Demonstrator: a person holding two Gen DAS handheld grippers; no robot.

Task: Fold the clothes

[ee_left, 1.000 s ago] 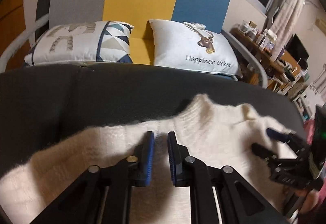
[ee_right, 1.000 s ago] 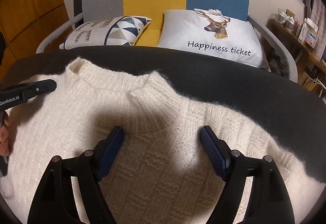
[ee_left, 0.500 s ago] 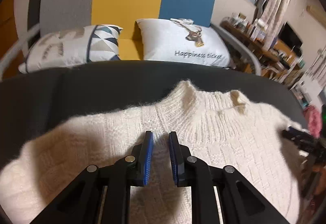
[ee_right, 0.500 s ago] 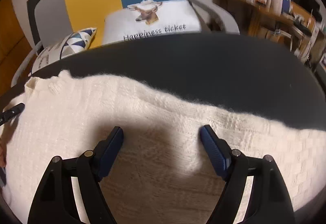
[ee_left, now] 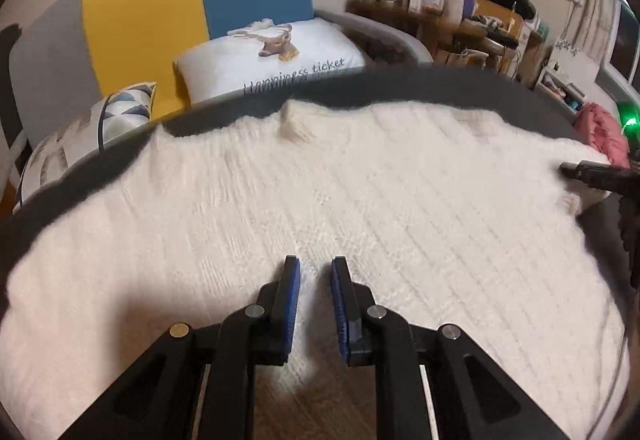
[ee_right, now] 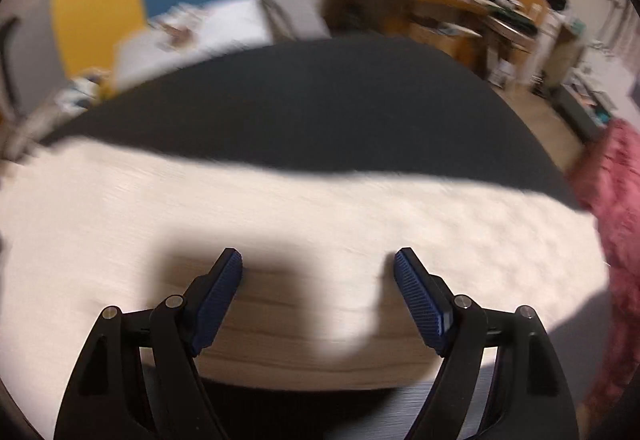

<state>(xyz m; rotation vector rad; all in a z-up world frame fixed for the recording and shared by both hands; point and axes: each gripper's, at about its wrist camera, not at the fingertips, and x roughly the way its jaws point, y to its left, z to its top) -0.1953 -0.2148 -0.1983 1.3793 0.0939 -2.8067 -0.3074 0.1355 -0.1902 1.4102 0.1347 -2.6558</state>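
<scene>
The cream knit sweater (ee_left: 360, 208) lies spread flat across the dark desk (ee_right: 320, 100). The left gripper (ee_left: 315, 272) hovers over the sweater's middle, fingers nearly closed with a narrow gap, gripping nothing. The right gripper (ee_right: 318, 264) hangs above the sweater's near edge, fingers spread wide and empty.

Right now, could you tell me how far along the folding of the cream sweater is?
Early. Done: the cream sweater lies spread flat on the dark table. In hand: nothing; the left gripper hangs over it with jaws nearly closed on air, and the right gripper is wide open. Left: every fold, since no folded layer shows.
</scene>
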